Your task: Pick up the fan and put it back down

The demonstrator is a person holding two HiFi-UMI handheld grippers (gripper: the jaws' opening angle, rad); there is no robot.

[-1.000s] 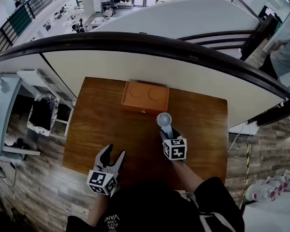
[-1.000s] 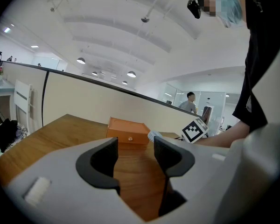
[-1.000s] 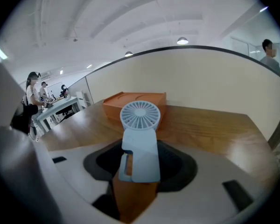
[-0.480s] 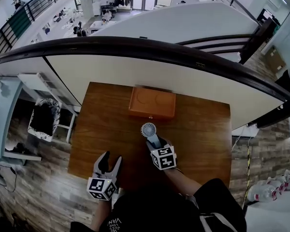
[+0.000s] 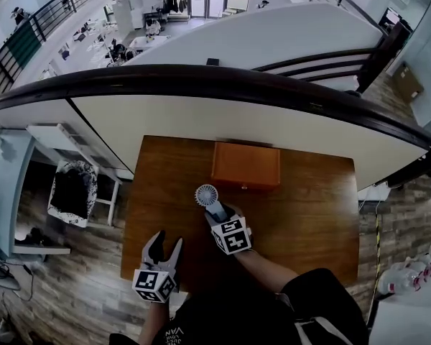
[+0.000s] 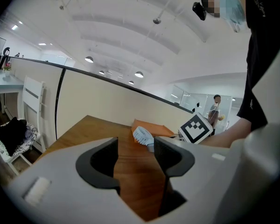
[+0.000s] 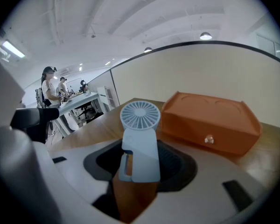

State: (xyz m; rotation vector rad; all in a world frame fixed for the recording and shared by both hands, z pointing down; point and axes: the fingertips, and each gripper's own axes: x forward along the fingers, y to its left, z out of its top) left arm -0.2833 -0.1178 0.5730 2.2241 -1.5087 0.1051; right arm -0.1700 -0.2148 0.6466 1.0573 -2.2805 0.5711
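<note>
The small pale-blue hand fan (image 5: 207,195) points its round head toward the table's far left, and my right gripper (image 5: 217,210) is shut on its handle. In the right gripper view the fan (image 7: 140,139) stands upright between the jaws, with its grille in front of the orange box (image 7: 210,122). My left gripper (image 5: 163,249) hovers near the front edge of the wooden table (image 5: 309,214), open, with nothing between its fingers. The left gripper view shows the fan (image 6: 143,135) ahead, beyond that gripper's own spread jaws.
An orange box (image 5: 246,165) lies at the table's far middle. A curved white partition with a dark rail (image 5: 273,113) runs behind the table. A white chair with dark clothes (image 5: 72,192) stands to the left. People (image 7: 51,94) work at distant desks.
My right gripper has carried the fan leftward, from the box's right side to its left. The left gripper has drifted back toward the near table edge.
</note>
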